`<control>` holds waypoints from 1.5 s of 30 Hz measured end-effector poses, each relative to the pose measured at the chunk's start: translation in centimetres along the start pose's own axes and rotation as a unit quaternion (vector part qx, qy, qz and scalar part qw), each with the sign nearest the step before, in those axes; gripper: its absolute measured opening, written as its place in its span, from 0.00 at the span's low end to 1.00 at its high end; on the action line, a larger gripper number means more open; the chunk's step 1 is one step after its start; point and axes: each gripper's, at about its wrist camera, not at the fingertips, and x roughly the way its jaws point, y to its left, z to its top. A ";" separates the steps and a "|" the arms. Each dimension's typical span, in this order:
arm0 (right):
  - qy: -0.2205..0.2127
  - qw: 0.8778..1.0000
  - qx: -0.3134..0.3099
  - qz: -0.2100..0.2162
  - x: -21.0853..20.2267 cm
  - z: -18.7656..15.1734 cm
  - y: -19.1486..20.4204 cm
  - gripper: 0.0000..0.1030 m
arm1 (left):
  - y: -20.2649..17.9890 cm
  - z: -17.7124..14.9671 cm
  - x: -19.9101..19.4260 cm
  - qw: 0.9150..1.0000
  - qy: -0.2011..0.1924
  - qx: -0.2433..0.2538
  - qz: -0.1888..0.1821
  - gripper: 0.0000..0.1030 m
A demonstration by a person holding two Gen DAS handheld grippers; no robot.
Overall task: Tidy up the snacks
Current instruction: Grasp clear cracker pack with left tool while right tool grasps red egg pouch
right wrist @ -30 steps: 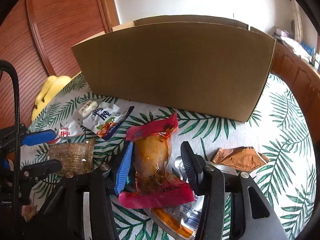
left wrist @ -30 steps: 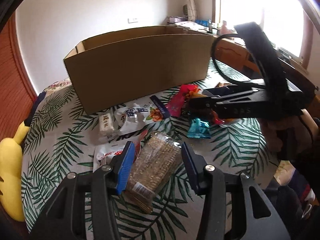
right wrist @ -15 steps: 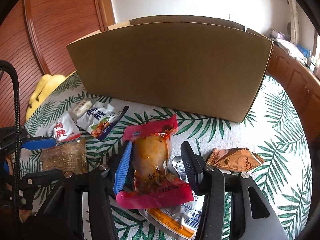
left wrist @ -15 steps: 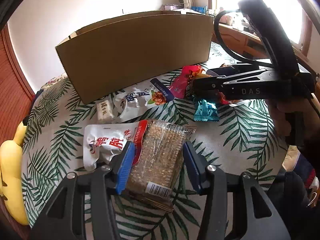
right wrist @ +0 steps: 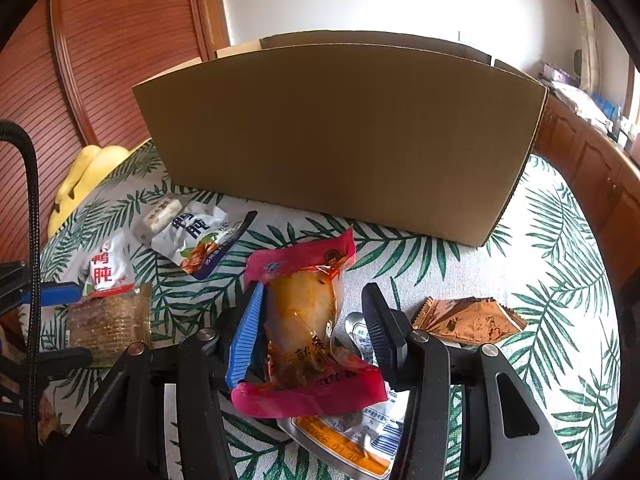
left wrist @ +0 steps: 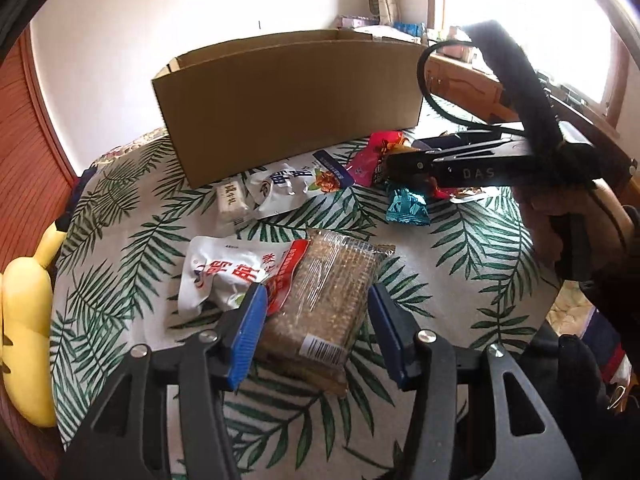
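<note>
Cardboard box (right wrist: 340, 136) stands upper centre of both frames, open top, on the leaf-print table (left wrist: 460, 280).

Left tool (left wrist: 316, 322): spread, straddling the clear cracker pack (left wrist: 324, 300), pads not visibly touching it. Pack's long axis runs away from the camera, barcode end nearest.

Right tool (right wrist: 310, 330): also spread around the pink sausage pouch (right wrist: 304, 320), not clenched. Its long axis points toward the box.

Risks:
- The cracker pack overlaps the white-red pouch (left wrist: 224, 272), so closing may pinch both.
- Slick film could slip, and squeezing hard may crush the crackers.
- The sausage pouch lies on another packet (right wrist: 352, 436), which could drag along.
</note>
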 end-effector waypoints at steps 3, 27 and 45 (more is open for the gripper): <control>0.000 1.000 0.000 0.000 0.1 0.0 0.0 0.49 | 0.0 -0.3 -1.0 1.000 -0.012 -0.005 0.002 0.51; 0.002 1.000 -0.005 -0.004 0.1 0.0 0.0 0.49 | 0.6 -0.2 1.9 1.000 0.016 -0.012 -0.002 0.60; 0.002 1.000 -0.007 -0.005 0.2 0.0 0.1 0.49 | -1.5 3.4 1.9 0.999 -0.011 0.030 -0.024 0.61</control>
